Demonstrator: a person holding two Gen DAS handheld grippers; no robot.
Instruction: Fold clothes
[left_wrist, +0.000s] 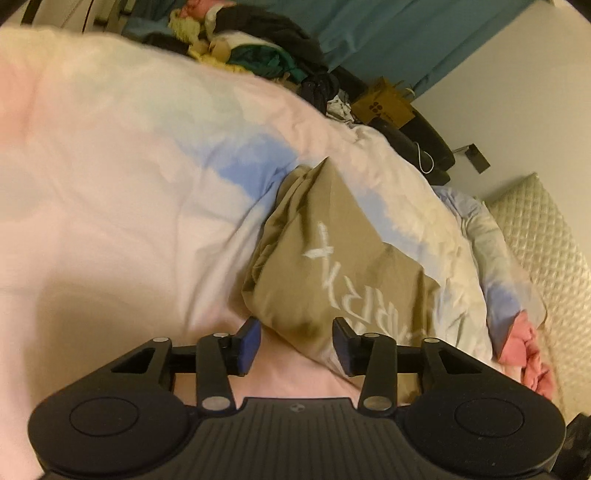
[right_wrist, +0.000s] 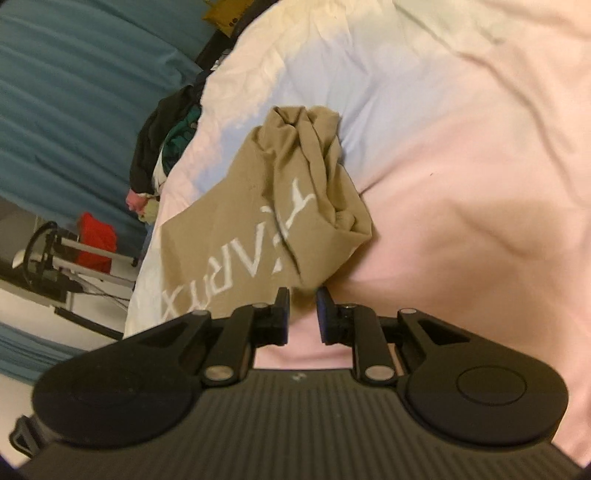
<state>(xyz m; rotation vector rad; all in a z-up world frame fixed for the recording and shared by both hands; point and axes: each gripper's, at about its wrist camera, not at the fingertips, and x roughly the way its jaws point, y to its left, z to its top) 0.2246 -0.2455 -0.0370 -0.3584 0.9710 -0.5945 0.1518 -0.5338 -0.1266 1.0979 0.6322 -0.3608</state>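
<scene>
A tan T-shirt (left_wrist: 332, 251) with white lettering lies bunched and partly folded on a pastel pink, blue and white duvet (left_wrist: 110, 184). My left gripper (left_wrist: 296, 332) hovers at the shirt's near edge. Its jaws stand apart, and the shirt's lower corner lies between the blue pads (left_wrist: 251, 343) without being pressed. In the right wrist view the same shirt (right_wrist: 258, 221) lies crumpled towards its right side on the duvet (right_wrist: 461, 184). My right gripper (right_wrist: 303, 295) sits just below the shirt's near corner, jaws a narrow gap apart with only pink bedding showing between them.
A heap of dark, green and yellow clothes (left_wrist: 258, 48) lies at the far end of the bed before a teal curtain (left_wrist: 388, 37). A brown paper bag (left_wrist: 384, 103), a quilted mattress edge (left_wrist: 546, 251) and a pink cloth (left_wrist: 532, 358) sit right. A metal stand (right_wrist: 48, 258) and a red item (right_wrist: 96, 236) stand beside the bed.
</scene>
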